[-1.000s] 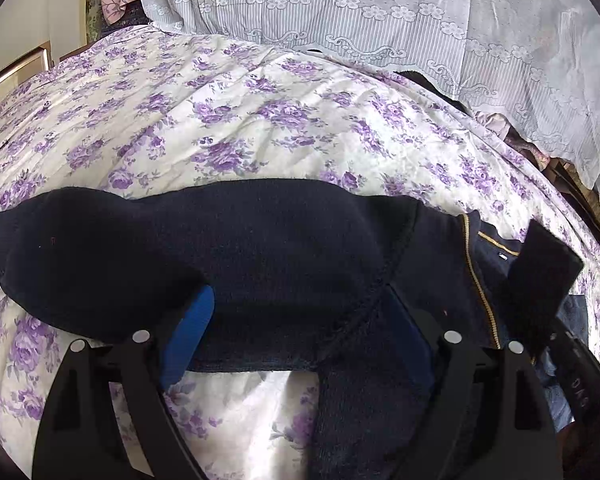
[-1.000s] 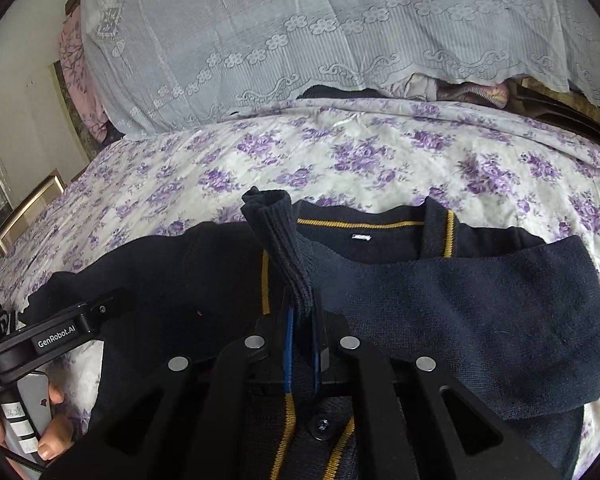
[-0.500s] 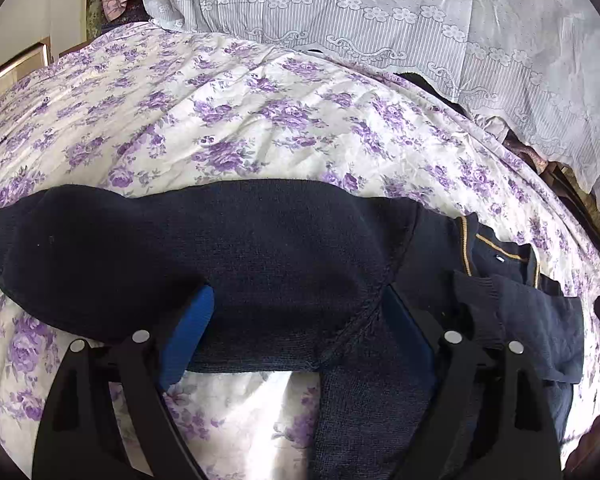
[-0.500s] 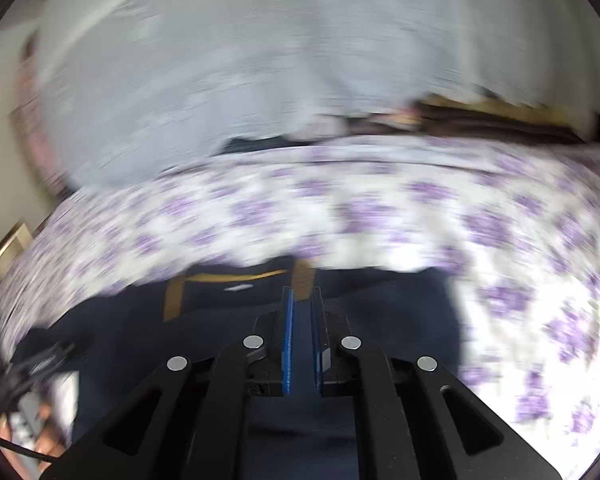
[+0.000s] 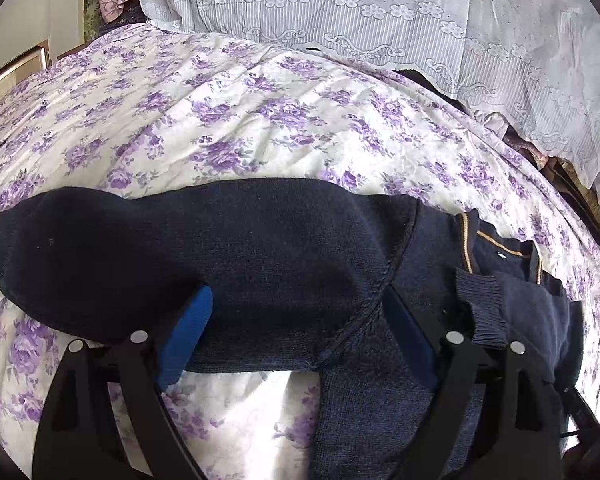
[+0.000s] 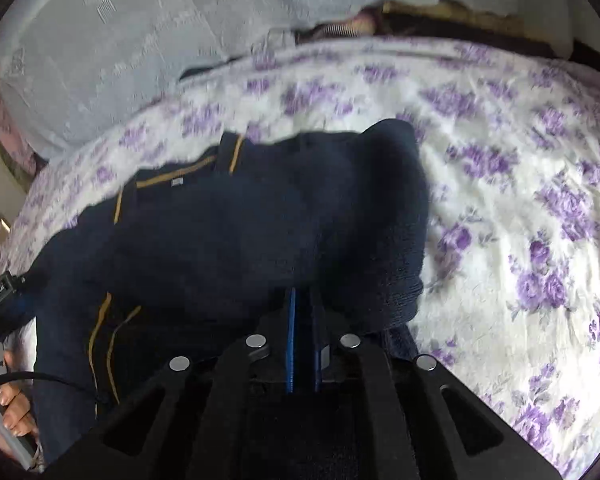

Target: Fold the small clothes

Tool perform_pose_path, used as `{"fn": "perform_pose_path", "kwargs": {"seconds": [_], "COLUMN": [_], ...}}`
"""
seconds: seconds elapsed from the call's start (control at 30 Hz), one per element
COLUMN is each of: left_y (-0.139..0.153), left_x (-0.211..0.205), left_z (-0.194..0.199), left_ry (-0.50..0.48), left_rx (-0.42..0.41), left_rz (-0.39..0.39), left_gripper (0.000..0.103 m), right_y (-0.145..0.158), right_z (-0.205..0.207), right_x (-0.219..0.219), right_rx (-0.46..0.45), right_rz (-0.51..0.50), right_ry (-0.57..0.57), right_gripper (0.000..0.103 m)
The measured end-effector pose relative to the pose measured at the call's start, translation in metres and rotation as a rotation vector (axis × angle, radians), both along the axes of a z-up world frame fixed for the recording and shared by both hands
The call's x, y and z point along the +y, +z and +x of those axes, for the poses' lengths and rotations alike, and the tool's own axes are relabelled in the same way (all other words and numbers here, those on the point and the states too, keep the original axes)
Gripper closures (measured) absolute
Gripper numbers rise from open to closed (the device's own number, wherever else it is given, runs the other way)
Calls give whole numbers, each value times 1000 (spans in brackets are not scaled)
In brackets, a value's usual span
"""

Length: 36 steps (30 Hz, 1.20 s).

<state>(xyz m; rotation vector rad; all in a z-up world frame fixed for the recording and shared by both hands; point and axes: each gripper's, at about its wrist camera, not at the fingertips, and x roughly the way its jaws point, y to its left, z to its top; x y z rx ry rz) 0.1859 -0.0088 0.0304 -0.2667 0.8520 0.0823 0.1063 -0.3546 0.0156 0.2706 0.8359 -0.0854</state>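
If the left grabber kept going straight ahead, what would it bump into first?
Probably the navy cardigan's sleeve, lying right across the open left gripper. Beyond it is the flowery bedspread.

Your right wrist view is motion-blurred, so the cardigan's [image 6: 228,240] knit is unreadable. The right gripper's [image 6: 303,300] blue pads vanish under its hem. At lower left, your left hand [image 6: 14,412] is cropped.

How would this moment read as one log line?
left gripper: open over sleeve | right gripper: shut on cardigan | bed
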Motion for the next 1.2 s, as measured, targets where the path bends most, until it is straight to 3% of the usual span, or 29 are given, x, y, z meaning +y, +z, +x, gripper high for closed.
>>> {"fn": "perform_pose_path", "kwargs": {"seconds": [0.07, 0.13, 0.2, 0.27, 0.33, 0.37, 0.43, 0.5, 0.57, 0.67, 0.73, 0.8, 0.83, 0.87, 0.9, 0.97, 1.03, 1.2], "left_y": [2, 7, 15, 19, 18, 14, 4, -7, -14, -26, -29, -30, -33, -35, -36, -33, -26, 6], "left_x": [3, 12, 25, 39, 59, 70, 95, 129, 155, 182, 192, 199, 201, 202, 203, 203, 198, 169], "left_z": [-4, -14, -25, -33, -43, -46, -47, -47, -48, -50, -52, -54, -54, -53, -53, -54, -54, -55], "left_ry": [-2, 12, 19, 23, 50, 70, 89, 130, 160, 215, 257, 305, 327, 339, 351, 353, 349, 279], "left_rx": [6, 6, -6, -10, -2, 18, 60, 72, 42, 7, -16, -28, -21, -13, -5, -10, -9, -8], "left_rz": [-6, -29, -78, -114, -137, -152, -225, -373, -536, -665, -704, -688, -680, -673, -660, -646, -583, -328], "left_gripper": [18, 18, 18, 18, 18, 18, 18, 18, 18, 21, 30, 52, 59, 75, 83, 88, 92, 95], "right_y": [22, 46, 55, 44, 7, 7, 15, 32, 44, 46, 39, 32, 31, 32, 34, 35, 33, 30], "right_z": [-7, -9, 3, 23, 52, 48, 41, 19, -10, -51, -73, -88, -89, -89, -89, -93, -92, -95], "right_x": [8, 42, 84, 113, 133, 134, 121, 101, 79, 32, 2, -25, -38, -46, -50, -55, -58, -64], "right_rx": [-35, -110, -121, -76, 92, 23, 23, -54, -131, -217, -248, -268, -276, -285, -302, -332, -334, -324], "right_rz": [13, -30, -72, -77, -86, -100, -17, 56, 35, 18, 38, 96, 129, 156, 163, 145, 154, 184], "right_ry": [-18, 78, 187, 253, 298, 298, 280, 270, 229, 131, 62, 2, -21, -37, -49, -65, -70, -85], "right_gripper": [93, 93, 93, 93, 87, 87, 90, 89, 86, 79, 79, 77, 77, 77, 77, 77, 77, 77]}}
